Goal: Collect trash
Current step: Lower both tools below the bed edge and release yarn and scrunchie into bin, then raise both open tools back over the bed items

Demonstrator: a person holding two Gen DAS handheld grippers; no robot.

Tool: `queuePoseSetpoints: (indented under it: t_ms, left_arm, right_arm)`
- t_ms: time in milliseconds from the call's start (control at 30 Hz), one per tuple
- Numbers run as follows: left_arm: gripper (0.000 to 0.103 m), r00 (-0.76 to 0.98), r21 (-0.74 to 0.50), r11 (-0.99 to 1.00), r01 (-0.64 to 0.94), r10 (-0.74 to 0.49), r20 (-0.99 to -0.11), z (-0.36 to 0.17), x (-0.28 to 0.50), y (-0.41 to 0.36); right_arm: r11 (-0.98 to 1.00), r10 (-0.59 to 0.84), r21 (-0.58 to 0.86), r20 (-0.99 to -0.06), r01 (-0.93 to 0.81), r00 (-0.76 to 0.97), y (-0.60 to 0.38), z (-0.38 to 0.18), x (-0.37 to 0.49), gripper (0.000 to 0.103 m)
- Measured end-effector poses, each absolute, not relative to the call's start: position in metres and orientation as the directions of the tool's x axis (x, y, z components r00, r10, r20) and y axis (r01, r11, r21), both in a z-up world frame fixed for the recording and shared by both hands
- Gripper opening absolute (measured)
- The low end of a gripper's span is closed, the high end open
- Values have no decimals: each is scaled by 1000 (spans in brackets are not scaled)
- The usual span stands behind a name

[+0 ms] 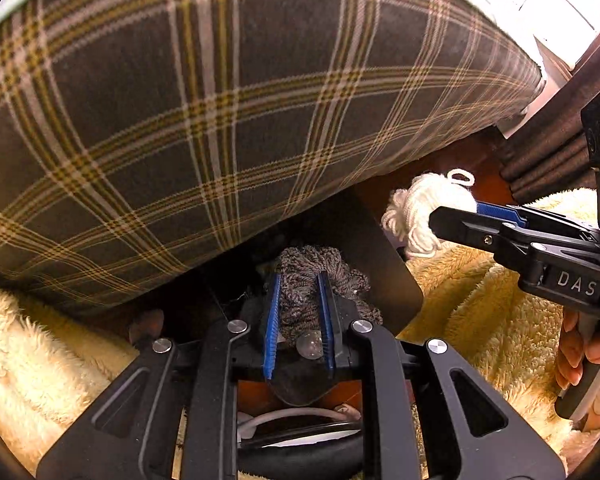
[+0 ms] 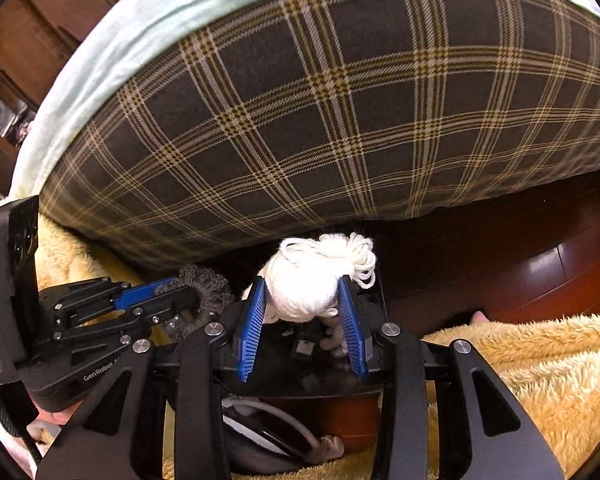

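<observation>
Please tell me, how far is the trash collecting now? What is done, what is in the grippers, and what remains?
Done: both pieces are picked up. In hand: the left gripper is shut on a grey yarn bundle; the right gripper is shut on a white yarn bundle. Both are over a dark container beside the plaid bedding. Left: release both; no other trash is visible on the fluffy rug.

I read "DAS" in white on the black body of my right tongs (image 1: 452,222) in the left wrist view, and "GenRobot" in white on my left tongs (image 2: 180,300) body.
</observation>
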State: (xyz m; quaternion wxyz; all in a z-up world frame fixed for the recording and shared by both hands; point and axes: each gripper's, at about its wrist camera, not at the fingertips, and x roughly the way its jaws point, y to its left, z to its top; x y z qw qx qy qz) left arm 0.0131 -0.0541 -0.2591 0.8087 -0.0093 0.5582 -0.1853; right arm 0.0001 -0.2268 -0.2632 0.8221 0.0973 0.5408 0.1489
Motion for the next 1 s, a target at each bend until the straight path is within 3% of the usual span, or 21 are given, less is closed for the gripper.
queuePoseSetpoints:
  t_ms: [100,200,267,333,467,733,833,1000]
  left_arm:
    - [18,304,-233,930,285,-318,-898,-259,14,-53]
    - [32,307,-238,931,277,-320,-896,-259,17,-58]
    - [39,312,-239,932,271,-320,-895,-256,19,-54]
    - [44,317,-241,933,267,-321,-892,-254,19,-52]
    - [56,333,-237,934,266,-320,-887,-249,16,-50]
    - [87,463,-154,929,336,-306,-832,-190,0,-46]
    - [89,511,-148,928,342,-316,-800,-161,-2,-40]
    - [95,615,-90,938,336,-290,-733,-115,-1,-29]
  right_arm:
    - [935,354,325,-861,-139,365,-222,-266,1,41]
    - [935,354,324,-861,-141,365,-220,-270,2,41]
    - [936,352,323,-859,-140,371,-223,-268,2,47]
    - [937,349,323,-855,-132,384,-223,-262,5,61]
    - [938,346,326,-844,-119,411,-229,-243,6,63]
    - [942,331,308,-776,-135,537,-245,-181,2,82]
    - [951,307,269,-737,-155,603,-249,-149,0,89]
    - [960,280,196,-678,-200,680,-243,-102,8,90]
